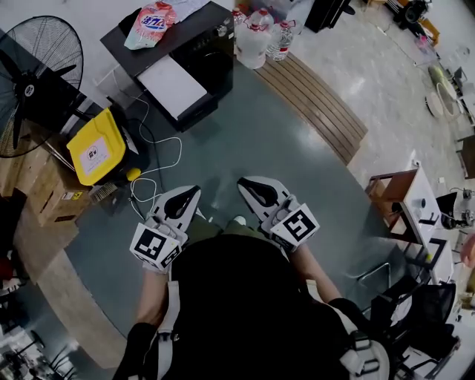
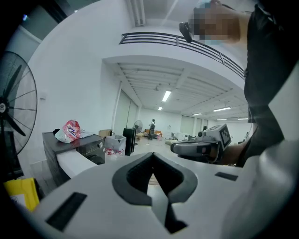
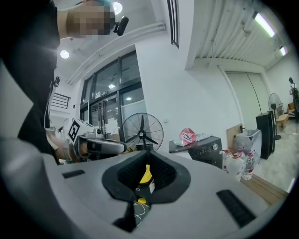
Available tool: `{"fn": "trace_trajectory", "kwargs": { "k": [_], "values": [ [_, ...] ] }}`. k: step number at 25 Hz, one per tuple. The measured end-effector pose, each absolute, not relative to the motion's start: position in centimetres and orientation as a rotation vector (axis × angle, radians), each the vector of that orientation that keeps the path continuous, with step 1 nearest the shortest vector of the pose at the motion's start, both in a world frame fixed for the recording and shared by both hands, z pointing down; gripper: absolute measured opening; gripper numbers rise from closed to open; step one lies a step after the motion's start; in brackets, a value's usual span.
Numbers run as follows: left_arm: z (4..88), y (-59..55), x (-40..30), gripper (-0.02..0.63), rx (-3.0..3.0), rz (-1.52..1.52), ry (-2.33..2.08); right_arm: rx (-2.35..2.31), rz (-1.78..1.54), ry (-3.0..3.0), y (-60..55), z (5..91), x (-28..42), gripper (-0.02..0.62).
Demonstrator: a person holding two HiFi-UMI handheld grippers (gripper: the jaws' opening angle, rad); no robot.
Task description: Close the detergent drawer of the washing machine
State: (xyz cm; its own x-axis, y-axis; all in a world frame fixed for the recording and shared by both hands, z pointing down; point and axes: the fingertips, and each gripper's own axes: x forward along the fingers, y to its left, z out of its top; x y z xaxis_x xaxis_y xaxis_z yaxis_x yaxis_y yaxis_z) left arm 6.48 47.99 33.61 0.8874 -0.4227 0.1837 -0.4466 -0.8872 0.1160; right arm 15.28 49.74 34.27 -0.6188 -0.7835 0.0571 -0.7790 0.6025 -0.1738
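While the person stands on the grey-green floor (image 1: 245, 141), both grippers are held close to the body and point about level toward the washing machine (image 1: 189, 52). The left gripper (image 1: 189, 197) has its jaws pressed together, and nothing is between them. The right gripper (image 1: 251, 187) is just beside it, a little higher in the head view. Its jaws also meet at the tips, with only a thin slit behind the tips, and they pinch nothing. Through this slit the right gripper view shows a box with a yellow lid (image 3: 145, 176), which stands on the floor far behind.

The washing machine is dark and stands well apart from both grippers, at the top of the head view. Its detergent drawer (image 1: 174, 85) is white and is pulled out of the front of the machine, toward the person. No gripper touches it. On the top of the machine lies a pink and white detergent bag (image 1: 152, 22). Several clear water bottles (image 1: 256, 37) stand to the right of the machine, next to a strip of wooden slats (image 1: 319, 104).

To the left of the machine there is a black standing fan (image 1: 37, 74), and the yellow-lidded box is between the fan and the grippers. A white cable (image 1: 159, 167) runs in loops on the floor near this box.
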Motion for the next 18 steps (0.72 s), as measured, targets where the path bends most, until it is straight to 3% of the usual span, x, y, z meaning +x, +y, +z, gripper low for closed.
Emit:
{"fn": "trace_trajectory", "kwargs": {
  "k": [18],
  "values": [
    [34.8, 30.2, -1.5, 0.011, 2.865, 0.124, -0.578, -1.472, -0.317, 2.838, 33.0, 34.6, 7.5, 0.032]
  ]
}}
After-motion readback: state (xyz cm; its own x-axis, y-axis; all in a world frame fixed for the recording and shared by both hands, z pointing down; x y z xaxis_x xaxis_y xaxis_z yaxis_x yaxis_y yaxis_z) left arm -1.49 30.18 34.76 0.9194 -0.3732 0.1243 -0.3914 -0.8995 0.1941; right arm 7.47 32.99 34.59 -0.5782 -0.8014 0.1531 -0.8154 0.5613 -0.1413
